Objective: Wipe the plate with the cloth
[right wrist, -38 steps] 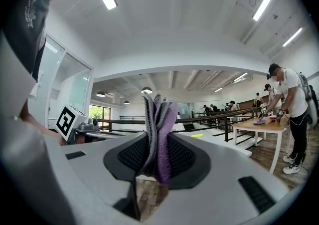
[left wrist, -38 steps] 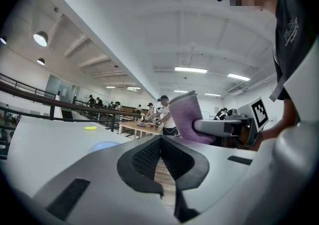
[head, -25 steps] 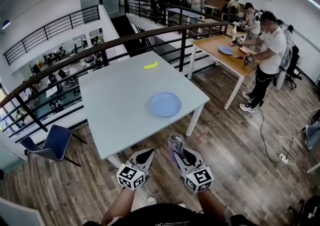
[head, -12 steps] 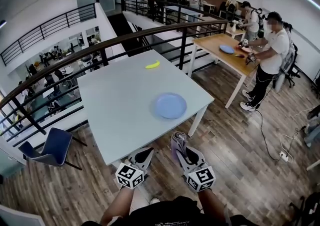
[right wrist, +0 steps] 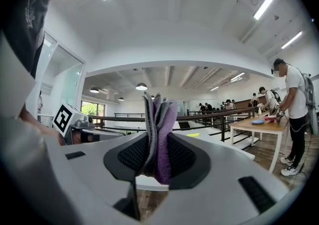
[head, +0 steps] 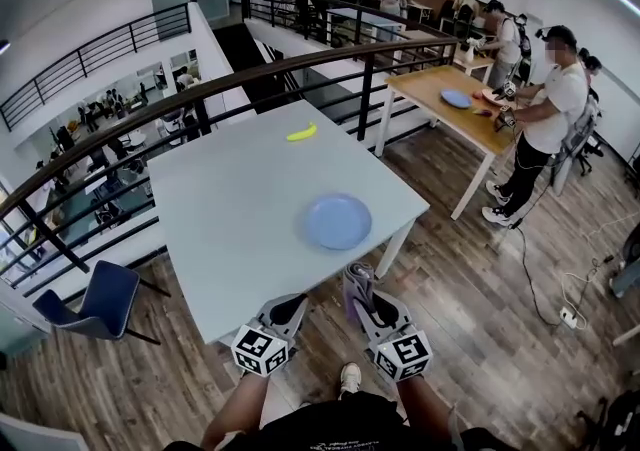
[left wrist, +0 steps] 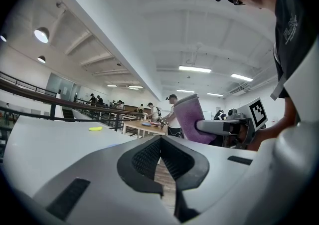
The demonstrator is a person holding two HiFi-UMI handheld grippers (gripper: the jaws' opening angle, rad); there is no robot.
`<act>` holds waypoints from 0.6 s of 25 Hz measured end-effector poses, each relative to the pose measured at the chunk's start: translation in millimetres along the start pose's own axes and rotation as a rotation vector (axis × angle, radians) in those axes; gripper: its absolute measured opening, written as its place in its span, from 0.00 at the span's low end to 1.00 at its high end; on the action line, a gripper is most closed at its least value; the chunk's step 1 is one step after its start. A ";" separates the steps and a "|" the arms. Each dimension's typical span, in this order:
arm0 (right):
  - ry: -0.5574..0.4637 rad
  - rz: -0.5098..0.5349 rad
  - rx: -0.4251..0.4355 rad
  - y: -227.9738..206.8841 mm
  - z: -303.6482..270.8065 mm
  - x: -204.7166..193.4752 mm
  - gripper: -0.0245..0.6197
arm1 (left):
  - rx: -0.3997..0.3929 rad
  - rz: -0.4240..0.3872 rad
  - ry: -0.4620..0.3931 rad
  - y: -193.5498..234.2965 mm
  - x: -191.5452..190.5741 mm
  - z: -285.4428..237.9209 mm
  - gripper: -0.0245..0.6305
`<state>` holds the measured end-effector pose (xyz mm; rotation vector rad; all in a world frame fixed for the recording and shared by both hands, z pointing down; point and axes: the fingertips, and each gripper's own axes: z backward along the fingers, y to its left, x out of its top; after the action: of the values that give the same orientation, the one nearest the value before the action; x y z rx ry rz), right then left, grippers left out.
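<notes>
Right gripper (right wrist: 157, 145) pinches folded purple-grey cloth (right wrist: 161, 116); left gripper (left wrist: 160, 145) has jaws pressed together. Round blue plate (head: 338, 220) on white table (head: 225, 204). Black-and-white square markers (head: 260, 351) on both grippers.

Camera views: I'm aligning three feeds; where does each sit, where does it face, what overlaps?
Head view: on the person's head, steeply down at the white table and blue plate; forearms, left gripper, right gripper at bottom.
Left gripper view: on that gripper, level along its shut, empty jaws; torso at right.
Right gripper view: on that gripper, level, jaws shut on the purple cloth; torso at left.
Shared: all show the cloth; each gripper view sees the other gripper.
</notes>
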<state>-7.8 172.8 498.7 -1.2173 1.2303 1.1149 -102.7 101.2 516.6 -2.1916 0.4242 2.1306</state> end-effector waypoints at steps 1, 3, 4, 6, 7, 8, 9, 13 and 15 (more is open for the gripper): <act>-0.002 0.001 0.005 -5.0 -4.1 0.5 0.22 | 0.004 -0.002 -0.002 3.0 1.5 -5.8 0.06; -0.005 0.003 0.013 -9.8 -15.3 -1.2 0.22 | 0.012 -0.009 -0.004 13.2 2.5 -12.3 0.06; -0.005 0.004 0.016 -10.5 -21.8 -2.7 0.22 | 0.017 -0.012 -0.004 19.8 2.8 -13.5 0.06; -0.003 0.004 0.025 -14.0 -32.3 -4.1 0.22 | 0.031 -0.015 -0.007 30.1 4.9 -17.1 0.06; -0.002 0.004 0.031 -18.6 -35.3 -4.3 0.22 | 0.038 -0.016 -0.008 32.5 5.7 -21.4 0.06; -0.001 0.004 0.036 -25.2 -37.1 -4.6 0.22 | 0.045 -0.016 -0.007 33.3 5.7 -27.7 0.06; 0.000 0.004 0.041 -32.8 -38.2 -5.2 0.22 | 0.051 -0.016 -0.005 33.4 5.0 -34.8 0.06; 0.000 -0.004 0.057 -58.7 -45.0 -6.3 0.22 | 0.070 -0.013 0.005 34.6 2.3 -59.0 0.06; 0.001 -0.007 0.063 -68.4 -50.2 -6.4 0.22 | 0.077 -0.012 0.012 37.3 1.3 -68.8 0.06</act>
<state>57.3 119.2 510.2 -1.1733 1.2523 1.0630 -44.5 49.4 524.1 -2.1608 0.4846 2.0605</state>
